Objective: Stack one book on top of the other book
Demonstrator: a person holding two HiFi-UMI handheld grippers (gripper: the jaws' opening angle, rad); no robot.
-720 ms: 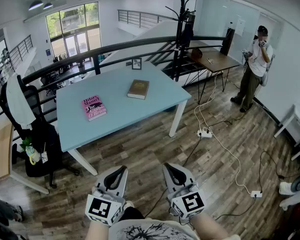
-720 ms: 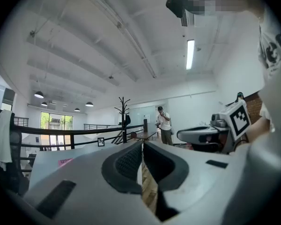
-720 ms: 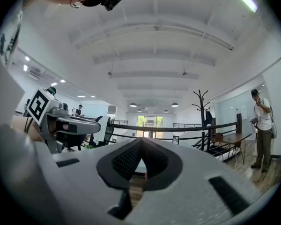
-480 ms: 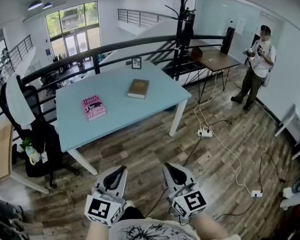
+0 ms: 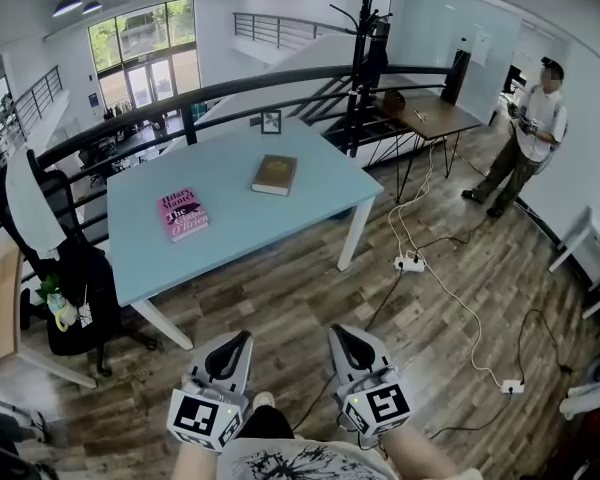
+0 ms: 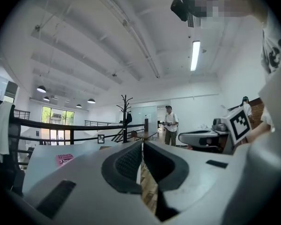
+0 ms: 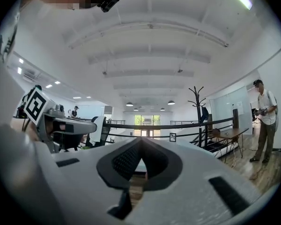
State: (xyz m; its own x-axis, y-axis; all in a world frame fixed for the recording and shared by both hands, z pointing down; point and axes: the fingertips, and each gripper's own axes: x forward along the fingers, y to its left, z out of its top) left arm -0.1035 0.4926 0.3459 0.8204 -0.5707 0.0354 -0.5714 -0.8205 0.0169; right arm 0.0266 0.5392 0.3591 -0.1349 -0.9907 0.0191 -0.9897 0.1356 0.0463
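The pink book (image 5: 183, 214) lies flat near the left edge of the worktop (image 5: 250, 218); the brown book (image 5: 275, 175) lies flat near its far edge, well apart. The left gripper (image 5: 238, 340) and right gripper (image 5: 340, 334) sit side by side above the floor (image 5: 300, 298), off the worktop's near edge, fingers (image 6: 126, 163) pressed together, holding nothing.

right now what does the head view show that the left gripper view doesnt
Only the head view: the power strip on the wood floor, and the left gripper from above with its marker cube.
Only the left gripper view: the ceiling light strip, and that gripper's jaws close up, shut with nothing between them.
Both: the blue table, the pink book, the coat stand, the standing person and the right gripper.
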